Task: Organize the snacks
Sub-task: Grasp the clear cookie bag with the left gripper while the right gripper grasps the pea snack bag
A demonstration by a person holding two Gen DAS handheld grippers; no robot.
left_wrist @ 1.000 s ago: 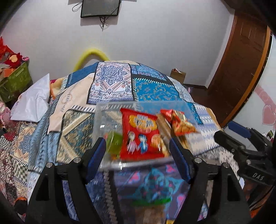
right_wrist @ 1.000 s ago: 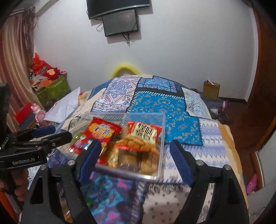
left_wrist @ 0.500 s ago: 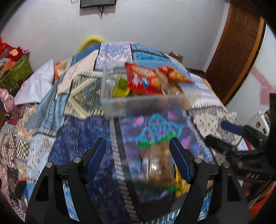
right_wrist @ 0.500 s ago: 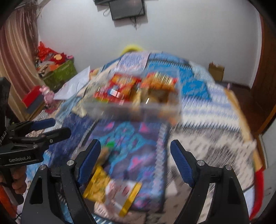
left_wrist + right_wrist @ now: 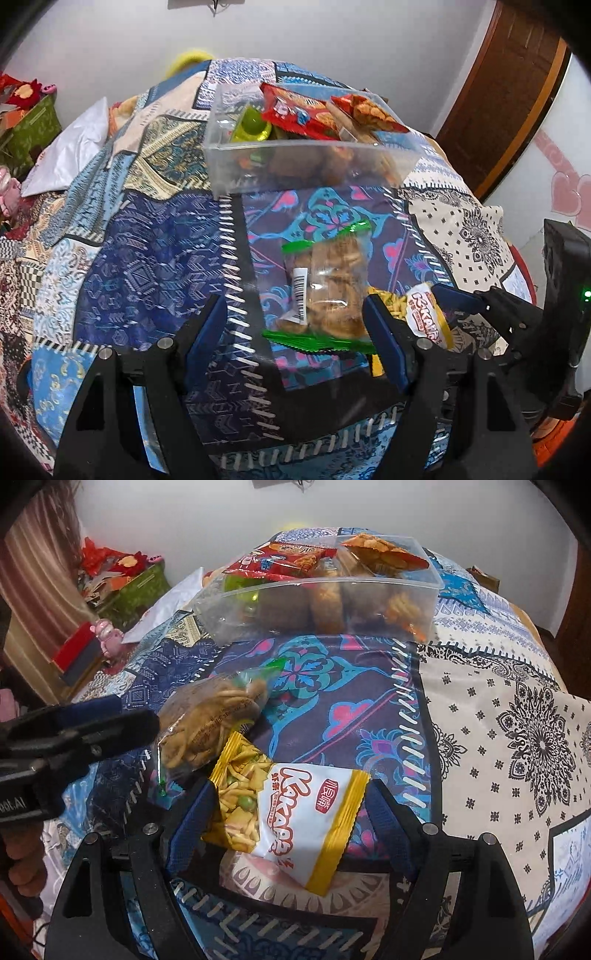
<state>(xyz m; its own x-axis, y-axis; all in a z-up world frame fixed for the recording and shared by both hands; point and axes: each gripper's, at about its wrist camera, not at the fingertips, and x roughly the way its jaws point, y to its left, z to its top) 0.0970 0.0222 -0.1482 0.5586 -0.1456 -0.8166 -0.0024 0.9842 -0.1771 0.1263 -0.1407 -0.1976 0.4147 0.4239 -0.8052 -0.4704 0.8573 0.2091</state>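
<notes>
A clear plastic bin [image 5: 295, 162] [image 5: 332, 598] sits on the patchwork bedspread, holding several snack packs, among them a red pack [image 5: 295, 109] and an orange one [image 5: 369, 110]. A clear bag of brown snacks with green ends [image 5: 328, 284] [image 5: 210, 720] lies nearer. A yellow-and-white Kakapa pack [image 5: 288, 816] [image 5: 424, 317] lies beside it. My left gripper [image 5: 295, 332] is open, its jaws on either side of the clear bag. My right gripper [image 5: 288, 812] is open, its jaws on either side of the Kakapa pack. Neither holds anything.
The bedspread [image 5: 480, 720] covers a bed. A white pillow [image 5: 70, 147] lies at the left. A green box of toys [image 5: 125, 576] and a red box [image 5: 77, 653] stand beside the bed at the left. A wooden door [image 5: 509, 85] is at the right.
Both grippers have pulled back from the bin and tilted down toward the near bedspread. The clear bag and the Kakapa pack now lie between the open jaws.
</notes>
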